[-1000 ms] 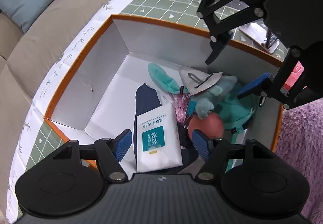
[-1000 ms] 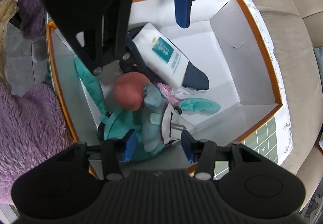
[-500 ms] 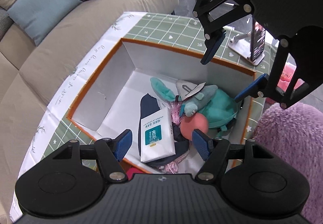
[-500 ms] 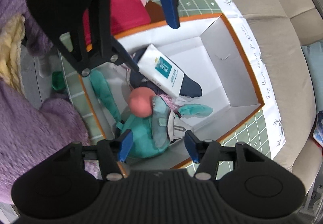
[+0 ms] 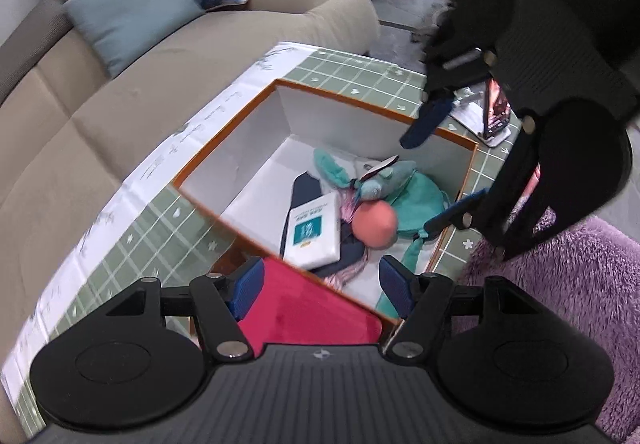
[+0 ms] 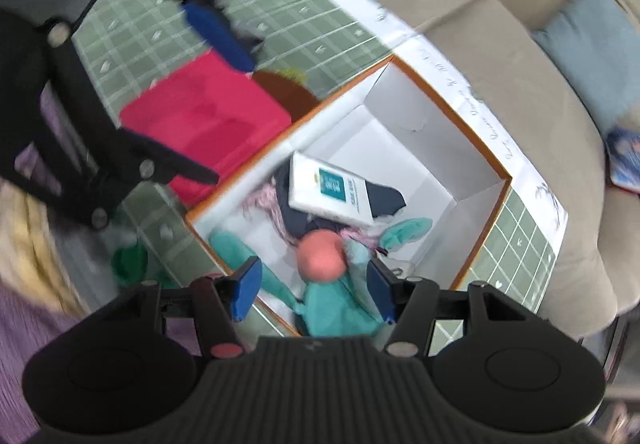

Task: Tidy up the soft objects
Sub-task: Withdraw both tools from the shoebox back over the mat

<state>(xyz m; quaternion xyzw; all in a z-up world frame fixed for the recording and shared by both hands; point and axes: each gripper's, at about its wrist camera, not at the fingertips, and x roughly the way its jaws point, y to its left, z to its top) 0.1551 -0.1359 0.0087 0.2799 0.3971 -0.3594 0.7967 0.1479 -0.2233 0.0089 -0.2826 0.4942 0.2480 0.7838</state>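
An orange-rimmed white box (image 5: 224, 140) (image 6: 496, 172) stands on the green checked cloth. Inside it lie a white tissue pack (image 5: 310, 232) (image 6: 332, 190), a coral ball (image 5: 374, 222) (image 6: 322, 254), a teal plush (image 5: 412, 196) (image 6: 336, 308), a navy cloth (image 5: 304, 188) and pink tassels. My left gripper (image 5: 320, 288) (image 6: 204, 104) hangs open and empty above the box's near corner, over a red cloth (image 5: 308, 308) (image 6: 204, 120) lying outside the box. My right gripper (image 6: 314, 286) (image 5: 440, 168) hovers open and empty over the plush end of the box.
A purple fluffy blanket (image 5: 560, 284) lies right of the box, and a yellow one (image 6: 28, 244) beside it. A beige sofa (image 5: 120, 104) with a blue cushion (image 5: 132, 12) runs along the far side. A phone on a stand (image 5: 496, 112) sits behind the box. A green object (image 6: 128, 264) and a brown one (image 6: 286, 90) lie near the red cloth.
Both grippers have risen and drawn back from the box, so more of the table and sofa shows. The red cloth has come into view under the left gripper. The right view has rolled.
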